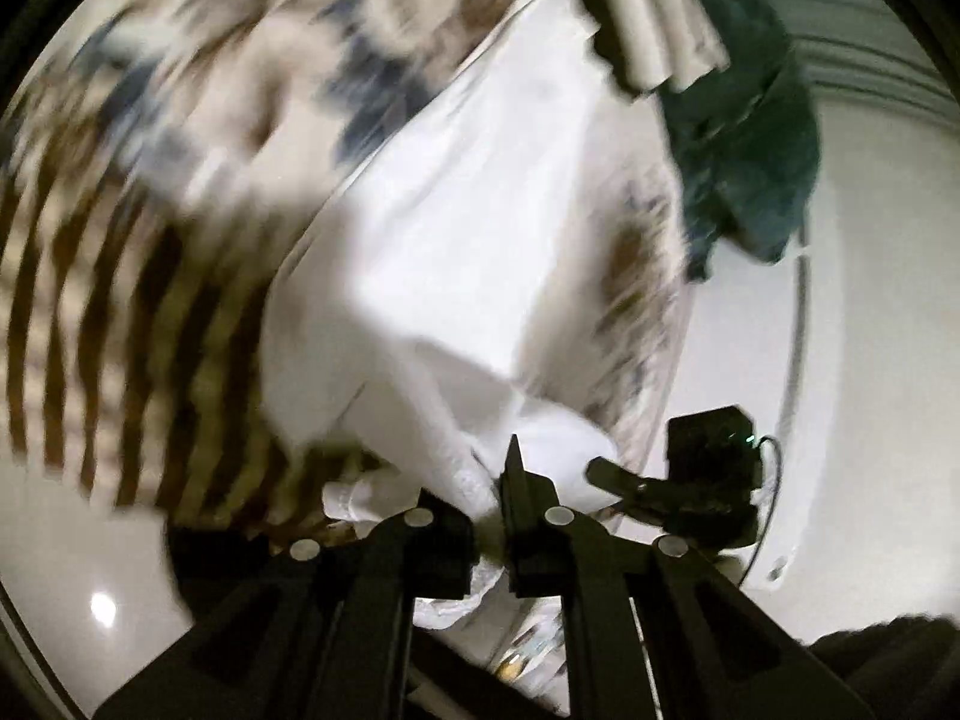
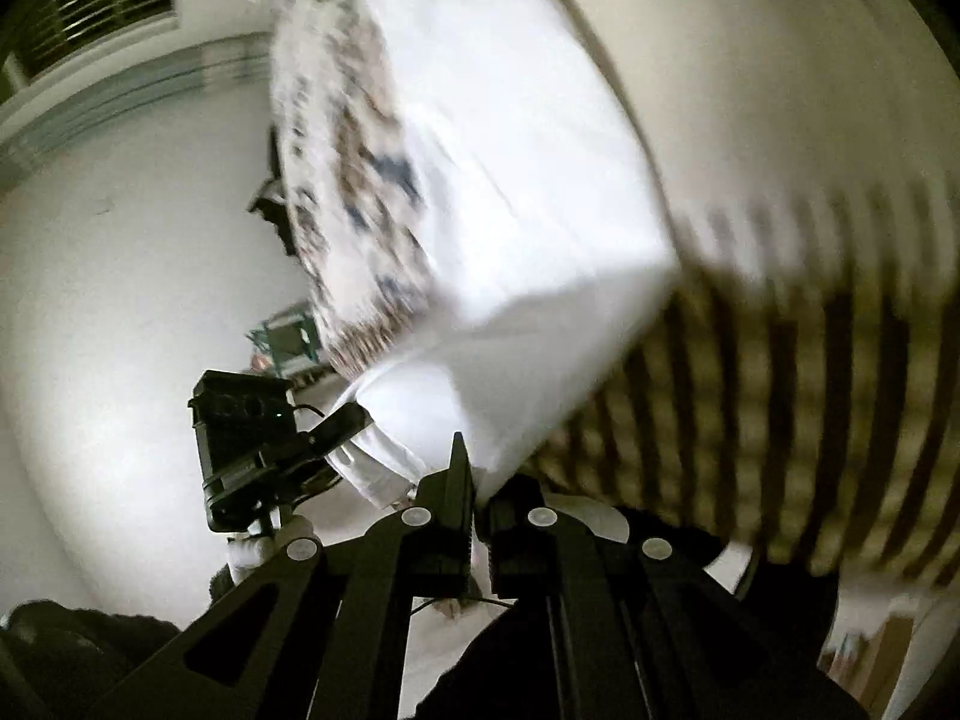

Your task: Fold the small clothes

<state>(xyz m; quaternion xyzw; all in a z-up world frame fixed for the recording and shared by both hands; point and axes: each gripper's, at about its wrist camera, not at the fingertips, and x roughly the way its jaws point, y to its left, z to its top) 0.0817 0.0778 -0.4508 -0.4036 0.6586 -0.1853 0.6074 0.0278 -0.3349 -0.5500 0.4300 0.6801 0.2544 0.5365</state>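
Our left gripper [image 1: 489,516] was clamped on a bunched edge of the white, thin cotton garment [image 1: 456,228], the cloth pinched between its black fingers with no gap left. Our right gripper [image 2: 477,510] was likewise closed on white fabric of the same garment [image 2: 510,180], its serrated inner finger [image 2: 459,480] pressed against the cloth. Each wrist view showed the other gripper just beside the held edge, so the two grips sat near each other on one hem or corner run.

The garment hung lifted between us, its white face stretched away from the grippers. Beside it lay a blurred brown-and-cream striped cloth [image 1: 138,372], and beyond its far edge a dark teal crumpled garment [image 1: 744,132] rested on the pale surface [image 1: 870,312]. A patterned blue-and-brown print [image 2: 354,192] showed along one side of the white garment; whether it was that garment's other face or a separate piece, we could not tell through the blur.

We judged the step to be spreading or flipping the garment before a fold. To do it well, we would keep both pinches firm, draw the grippers apart until the edge ran taut, and lay the cloth down flat, clear of the striped cloth.
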